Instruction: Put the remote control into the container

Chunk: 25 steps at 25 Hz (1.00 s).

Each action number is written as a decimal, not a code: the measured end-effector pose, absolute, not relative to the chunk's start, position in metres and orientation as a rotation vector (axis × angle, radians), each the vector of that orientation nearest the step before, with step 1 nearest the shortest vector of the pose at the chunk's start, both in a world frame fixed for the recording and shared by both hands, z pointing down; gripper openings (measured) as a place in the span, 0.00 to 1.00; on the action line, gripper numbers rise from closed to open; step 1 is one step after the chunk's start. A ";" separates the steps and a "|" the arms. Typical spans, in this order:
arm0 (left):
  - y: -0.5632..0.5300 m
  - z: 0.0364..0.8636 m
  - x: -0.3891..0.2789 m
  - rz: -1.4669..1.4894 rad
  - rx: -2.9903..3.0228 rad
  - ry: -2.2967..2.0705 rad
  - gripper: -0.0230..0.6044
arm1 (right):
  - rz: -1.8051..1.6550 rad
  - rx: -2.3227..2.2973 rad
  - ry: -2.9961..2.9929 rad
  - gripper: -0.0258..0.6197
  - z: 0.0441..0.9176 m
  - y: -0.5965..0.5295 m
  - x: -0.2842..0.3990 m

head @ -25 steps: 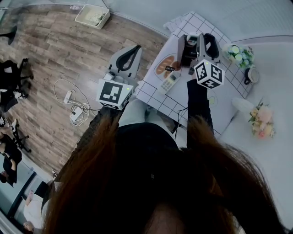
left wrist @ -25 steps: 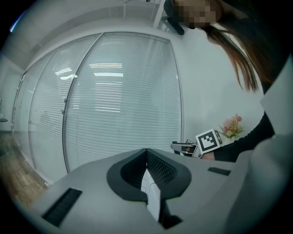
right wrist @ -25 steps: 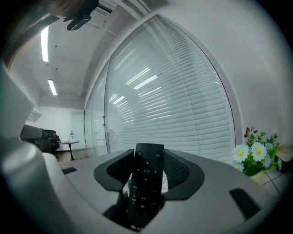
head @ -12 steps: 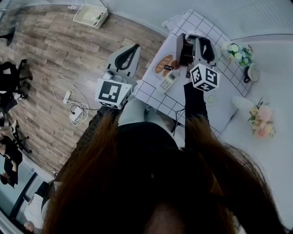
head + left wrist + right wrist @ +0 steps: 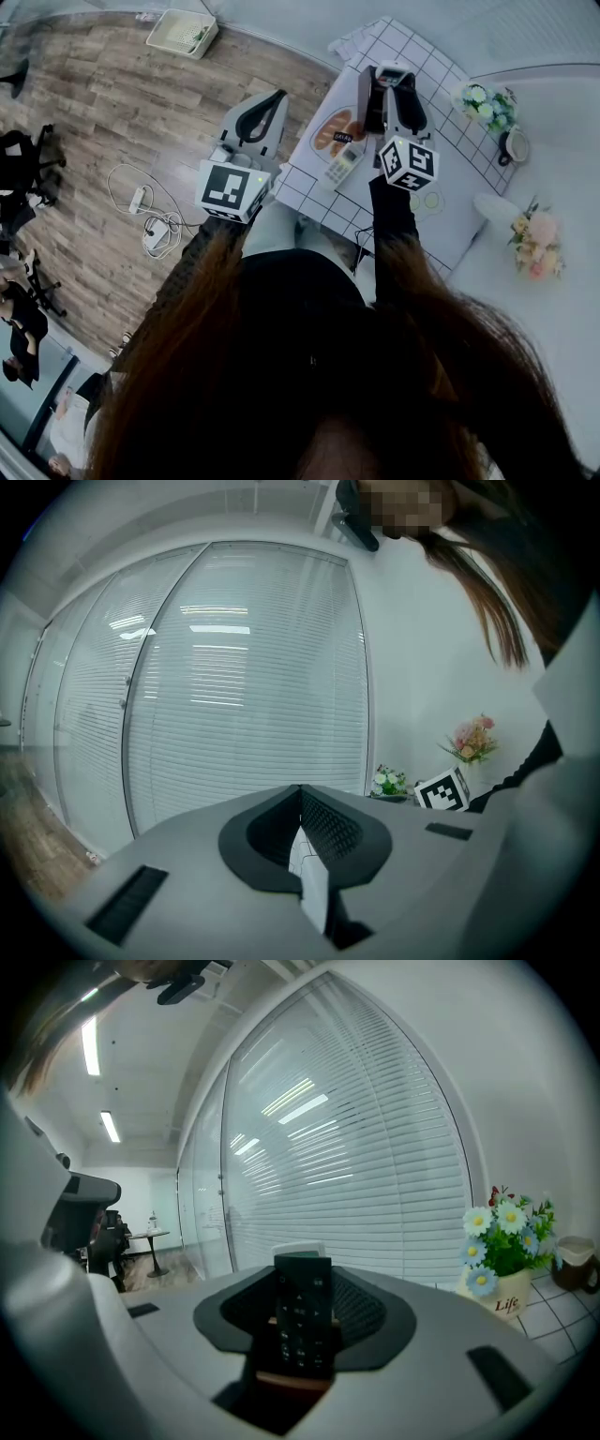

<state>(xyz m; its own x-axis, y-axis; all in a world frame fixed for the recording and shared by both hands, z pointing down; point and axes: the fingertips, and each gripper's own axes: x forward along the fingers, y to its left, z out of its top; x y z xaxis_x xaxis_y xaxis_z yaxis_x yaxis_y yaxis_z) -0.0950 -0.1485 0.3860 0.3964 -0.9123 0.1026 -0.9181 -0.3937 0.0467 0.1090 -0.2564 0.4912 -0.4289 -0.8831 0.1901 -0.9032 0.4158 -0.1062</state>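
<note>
Remote control, black and upright, sits clamped in the right gripper, the orange container with its unreadably small label just left of it, a flowerpot marked "Life" off to its right, while the left gripper's jaws meet on nothing.

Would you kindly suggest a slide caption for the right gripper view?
Right gripper clamping a black remote control between its jaws, with window blinds and potted flowers beyond.

sleeves: black | hair: long, brown | left gripper, right gripper: grey, black-lined jaws, black-white marker cubes
</note>
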 end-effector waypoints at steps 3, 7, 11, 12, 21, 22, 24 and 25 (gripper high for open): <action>-0.148 0.386 -0.094 0.095 2.547 -1.672 0.05 | 0.316 1.604 -2.538 0.34 0.499 -0.255 0.109; -0.148 0.384 -0.094 0.091 2.548 -1.671 0.05 | 0.321 1.568 -2.506 0.34 0.508 -0.252 0.108; -0.148 0.383 -0.092 0.092 2.554 -1.670 0.05 | 0.304 1.557 -2.517 0.34 0.504 -0.251 0.108; -0.147 0.383 -0.092 0.091 2.556 -1.669 0.05 | 0.292 1.561 -2.531 0.34 0.498 -0.252 0.107; -0.148 0.372 -0.083 0.063 2.595 -1.644 0.05 | 0.163 1.702 -2.695 0.10 0.418 -0.244 0.120; -0.148 0.370 -0.082 0.058 2.602 -1.641 0.05 | 0.155 1.718 -2.709 0.09 0.410 -0.241 0.123; -0.148 0.366 -0.081 0.050 2.614 -1.636 0.05 | 0.136 1.743 -2.729 0.07 0.397 -0.236 0.127; -0.148 0.365 -0.081 0.046 2.620 -1.633 0.05 | 0.128 1.751 -2.735 0.07 0.391 -0.232 0.128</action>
